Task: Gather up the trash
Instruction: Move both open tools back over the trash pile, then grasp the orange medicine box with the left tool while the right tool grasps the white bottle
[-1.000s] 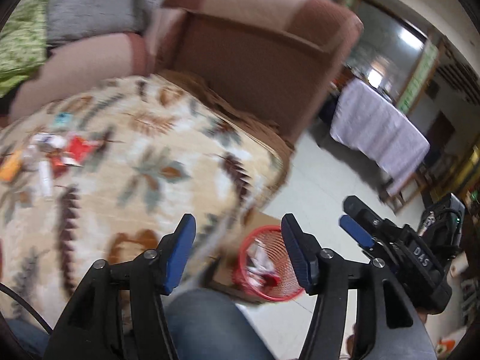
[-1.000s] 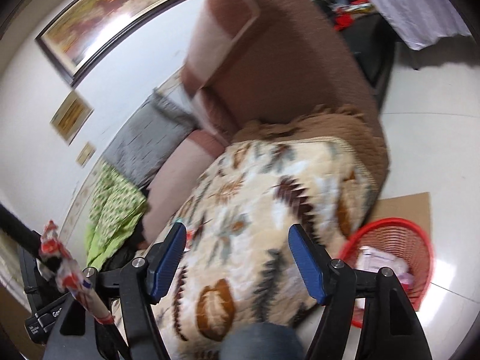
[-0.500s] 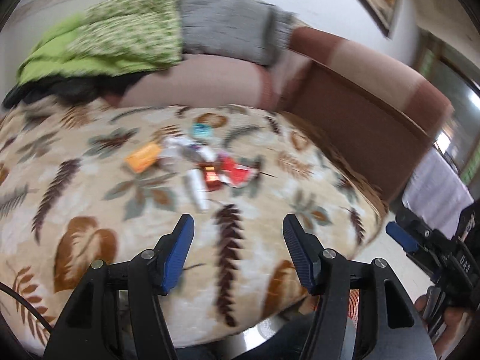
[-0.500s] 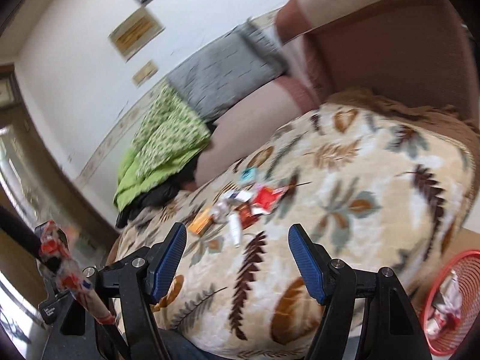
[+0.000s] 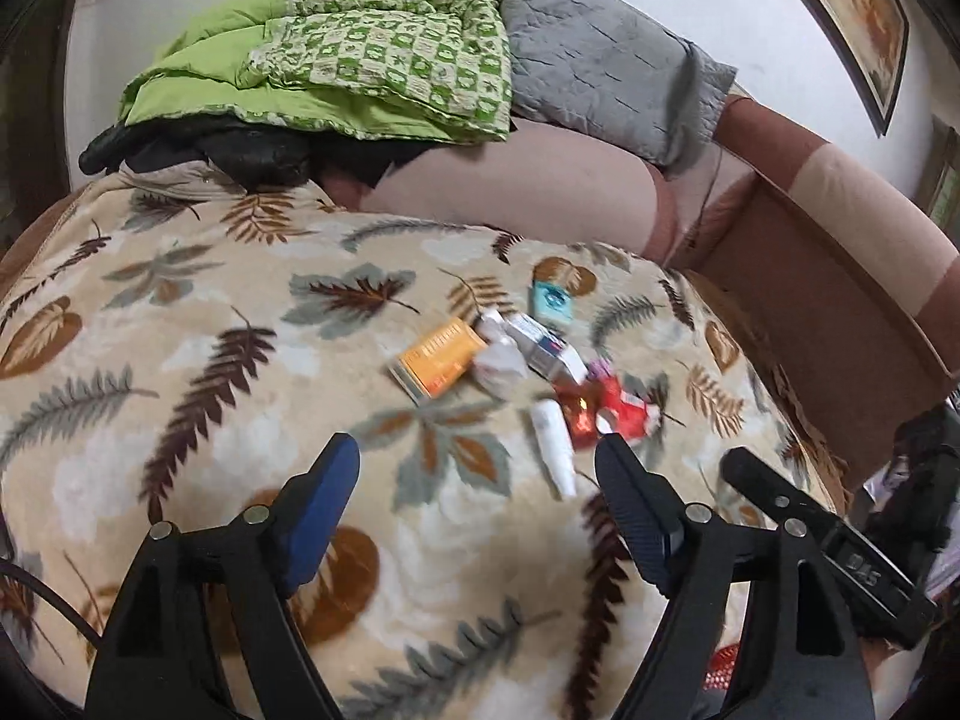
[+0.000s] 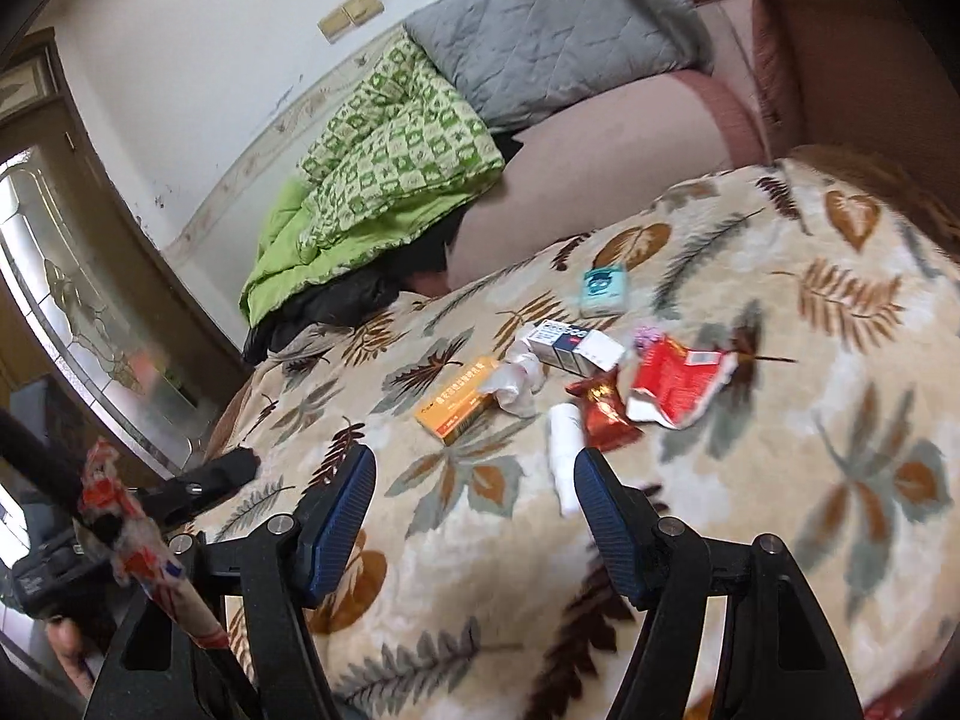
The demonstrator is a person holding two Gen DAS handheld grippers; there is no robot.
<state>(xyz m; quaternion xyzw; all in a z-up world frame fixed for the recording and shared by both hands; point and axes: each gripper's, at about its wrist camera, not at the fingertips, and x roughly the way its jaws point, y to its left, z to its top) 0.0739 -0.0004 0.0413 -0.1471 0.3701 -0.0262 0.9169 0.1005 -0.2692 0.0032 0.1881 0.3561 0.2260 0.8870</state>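
Trash lies in a cluster on the leaf-print blanket (image 5: 180, 420): an orange box (image 5: 435, 358) (image 6: 459, 399), crumpled tissue (image 5: 499, 363) (image 6: 516, 381), a white and blue box (image 5: 543, 343) (image 6: 573, 345), a teal packet (image 5: 550, 299) (image 6: 603, 290), a white tube (image 5: 555, 447) (image 6: 565, 450), a dark red wrapper (image 6: 603, 408) and a torn red wrapper (image 5: 624, 411) (image 6: 675, 381). My left gripper (image 5: 477, 459) is open, short of the pile. My right gripper (image 6: 474, 468) is also open and empty, its right finger beside the tube.
A green quilt (image 5: 360, 54) and a grey cushion (image 5: 600, 78) rest on the pink-brown sofa back (image 5: 528, 186). The sofa arm (image 5: 840, 276) rises at the right. A bit of red basket (image 5: 726, 660) shows low right. A glazed door (image 6: 72, 276) stands at the left.
Both grippers swung away from the red basket on the floor toward the blanket and moved closer to the trash pile. Both stayed open.
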